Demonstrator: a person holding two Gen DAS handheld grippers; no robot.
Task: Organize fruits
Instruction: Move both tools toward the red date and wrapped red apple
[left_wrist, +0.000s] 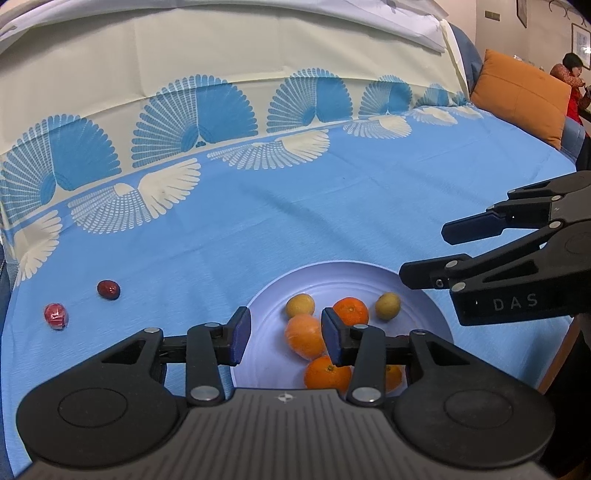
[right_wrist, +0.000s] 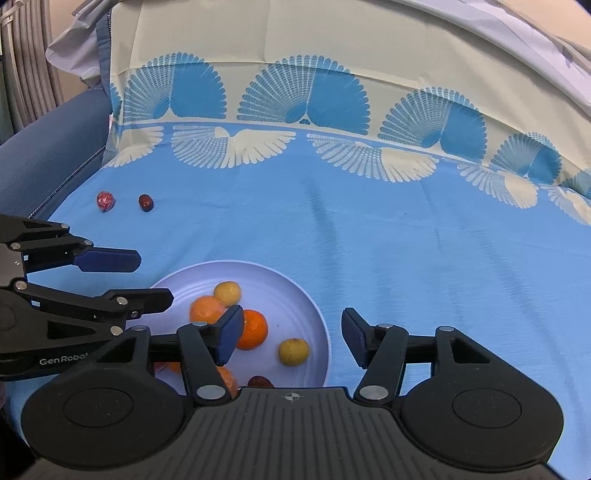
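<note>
Fruit gathered on a pale plate (right_wrist: 314, 306) on a blue cloth (left_wrist: 295, 221), both tongs parted and empty.

Left gripper (left_wrist: 284, 334) hides part of an orange (left_wrist: 304, 336); a red date (left_wrist: 108, 289) and red-wrapped piece (left_wrist: 56, 316) lie far left, off the plate. Right gripper (right_wrist: 291, 338) hovers over the rim, covering a dark fruit; "DAS" and "GenRobot", cut off, are readable.

Your blue fan-patterned cloth (left_wrist: 332, 206) covers the sofa, orange cushion (left_wrist: 521, 96) at two o'clock, framed pictures (left_wrist: 580, 38) behind.
</note>
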